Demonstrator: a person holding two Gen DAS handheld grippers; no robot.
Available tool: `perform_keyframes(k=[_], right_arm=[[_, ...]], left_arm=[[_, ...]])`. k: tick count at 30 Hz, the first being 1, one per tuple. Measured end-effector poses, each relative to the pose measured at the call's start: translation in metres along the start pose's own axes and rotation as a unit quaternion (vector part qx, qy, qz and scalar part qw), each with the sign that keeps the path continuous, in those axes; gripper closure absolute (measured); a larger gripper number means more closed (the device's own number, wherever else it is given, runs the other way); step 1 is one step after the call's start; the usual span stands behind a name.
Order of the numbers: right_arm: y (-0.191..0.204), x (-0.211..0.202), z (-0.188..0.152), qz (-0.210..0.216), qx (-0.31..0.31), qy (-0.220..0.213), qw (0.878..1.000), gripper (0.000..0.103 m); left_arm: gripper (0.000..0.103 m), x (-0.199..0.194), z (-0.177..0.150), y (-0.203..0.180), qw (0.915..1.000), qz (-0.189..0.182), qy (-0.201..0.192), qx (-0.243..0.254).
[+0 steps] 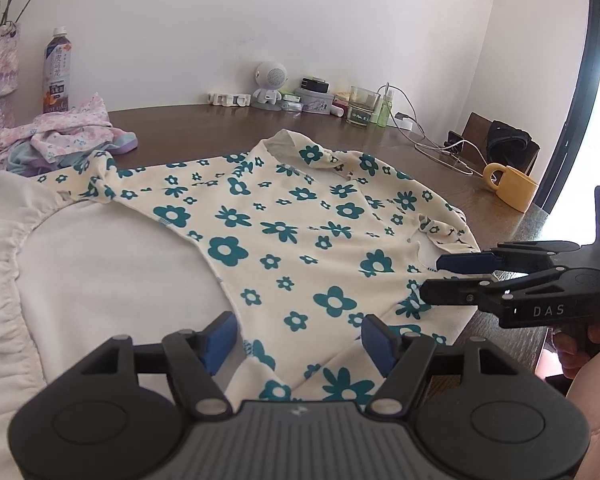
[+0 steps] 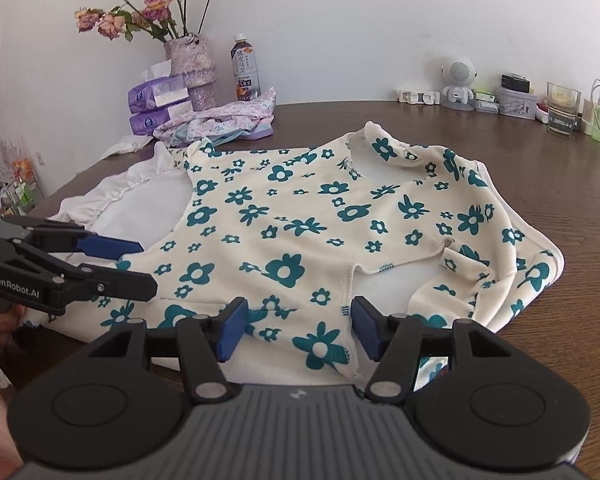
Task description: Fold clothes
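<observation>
1. Nearest the left wrist camera is the left gripper (image 1: 296, 338), its blue pads spread apart over the near hem of the floral top (image 1: 300, 216); nothing is pinched between them.
2. The right gripper (image 2: 296, 330) is likewise open in its own view, pads standing to either side of a fold of the same fabric without pressing it (in the left view it comes in at about 3 o'clock, jaws parted above the cloth's right edge).
3. The floral top, cream with teal flowers, lies spread on the brown table (image 2: 440, 128), its collar toward 12 o'clock and one sleeve bunched at 3 o'clock in the right view.
4. Under it, toward 9 o'clock, lies a white garment (image 1: 112, 264) with a gathered edge.
5. A heap of pink clothes (image 2: 220, 122) sits at about 11 o'clock, near a bottle (image 2: 245, 68) and a vase of dried roses (image 2: 192, 68).
6. A yellow mug (image 1: 510, 188) stands at 2 o'clock in the left view.
</observation>
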State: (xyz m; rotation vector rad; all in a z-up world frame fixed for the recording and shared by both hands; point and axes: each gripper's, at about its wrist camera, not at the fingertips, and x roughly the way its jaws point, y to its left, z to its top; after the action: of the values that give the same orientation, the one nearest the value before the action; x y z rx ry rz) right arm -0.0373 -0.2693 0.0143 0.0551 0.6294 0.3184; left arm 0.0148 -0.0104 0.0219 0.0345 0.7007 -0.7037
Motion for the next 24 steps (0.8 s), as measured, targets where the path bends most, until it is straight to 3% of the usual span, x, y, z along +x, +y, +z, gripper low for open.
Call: perform_keyframes(k=[6,8,13,18,24], right_arm=[[0.012,0.003,0.017,0.016,-0.012,-0.024,1.0,0.046],[0.015,0.015,0.019,0.02,-0.015,-0.005,1.0,0.06],[0.013,0.031,0.014,0.002,-0.017,0.015,1.0,0.071],[0.008,0.028,0.01,-0.024,-0.021,0.009,0.999,0.073],[-0.009,0.02,0.016,-0.009,0.023,0.001,1.0,0.069]], left_arm=[[0.031,0.0,-0.002,-0.003,1.0,0.005,-0.004,0.004],[0.031,-0.001,-0.003,-0.003,1.0,0.005,-0.006,0.001],[0.029,-0.001,-0.003,-0.002,1.0,0.003,-0.008,-0.003],[0.026,0.0,-0.003,-0.002,0.9999,0.003,-0.01,-0.002],[0.027,-0.016,0.008,0.021,0.9948,0.015,-0.058,-0.082]])
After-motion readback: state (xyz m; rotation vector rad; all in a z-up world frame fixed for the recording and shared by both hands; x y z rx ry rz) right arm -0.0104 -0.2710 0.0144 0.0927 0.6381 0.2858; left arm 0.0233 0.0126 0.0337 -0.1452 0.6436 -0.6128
